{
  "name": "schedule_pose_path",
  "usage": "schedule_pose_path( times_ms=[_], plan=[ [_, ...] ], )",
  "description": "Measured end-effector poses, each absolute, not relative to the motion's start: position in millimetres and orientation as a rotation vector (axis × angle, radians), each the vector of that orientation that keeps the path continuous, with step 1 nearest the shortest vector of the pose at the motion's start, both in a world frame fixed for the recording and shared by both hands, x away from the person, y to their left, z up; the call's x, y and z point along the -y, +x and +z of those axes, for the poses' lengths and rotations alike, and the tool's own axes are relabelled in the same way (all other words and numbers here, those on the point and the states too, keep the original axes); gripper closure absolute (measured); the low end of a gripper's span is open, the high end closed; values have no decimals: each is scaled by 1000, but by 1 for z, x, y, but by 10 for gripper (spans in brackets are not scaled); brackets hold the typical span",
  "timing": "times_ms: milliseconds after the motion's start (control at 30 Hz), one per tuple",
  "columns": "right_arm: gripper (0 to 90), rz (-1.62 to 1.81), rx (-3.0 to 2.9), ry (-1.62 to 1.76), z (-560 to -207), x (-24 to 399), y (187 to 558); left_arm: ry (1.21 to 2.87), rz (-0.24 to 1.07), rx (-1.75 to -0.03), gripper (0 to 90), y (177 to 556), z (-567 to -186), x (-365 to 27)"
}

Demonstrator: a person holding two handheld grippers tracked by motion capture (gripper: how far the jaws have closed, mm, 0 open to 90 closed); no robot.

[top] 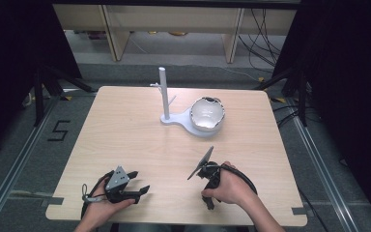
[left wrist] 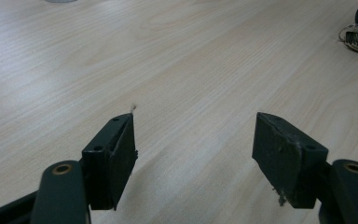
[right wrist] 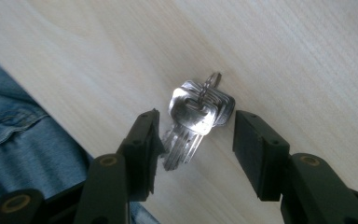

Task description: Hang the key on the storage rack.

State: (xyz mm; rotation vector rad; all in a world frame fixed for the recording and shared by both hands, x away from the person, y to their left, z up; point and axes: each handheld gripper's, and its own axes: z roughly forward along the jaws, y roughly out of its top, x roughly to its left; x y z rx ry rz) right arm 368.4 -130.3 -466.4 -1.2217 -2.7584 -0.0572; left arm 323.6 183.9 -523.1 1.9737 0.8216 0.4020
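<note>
Jaws straddle flat metal keys (right wrist: 193,126).

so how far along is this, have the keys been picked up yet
Not yet, it looks like the very start. The keys lie flat on the table near its front edge, between the open jaws of the right gripper, which has not closed on them. The left gripper is open over bare wood. The stand has nothing hanging on it.

My matt black right gripper (right wrist: 196,140) frames a bunch of shiny silver metal keys (right wrist: 196,116) on the smooth pale wood-grain table (right wrist: 284,51), with blue denim cloth (right wrist: 23,135) at nine o'clock and a glossy white bowl (top: 206,114) at twelve.
</note>
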Motion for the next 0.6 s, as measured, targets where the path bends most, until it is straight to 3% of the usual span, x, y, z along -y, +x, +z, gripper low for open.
schedule_pose_path(
  times_ms=[400, 500, 600],
  plan=[
    [554, 39, 2775, -1254, -475, 121, 366, 1984, 406, -819, 294, 324, -523, -185],
    [652, 64, 2800, -1232, -474, 120, 365, 1986, 410, -824, 294, 324, -523, -185],
    [675, 54, 2789, -1202, -474, 124, 366, 1989, 411, -825, 294, 324, -523, -186]
  ],
)
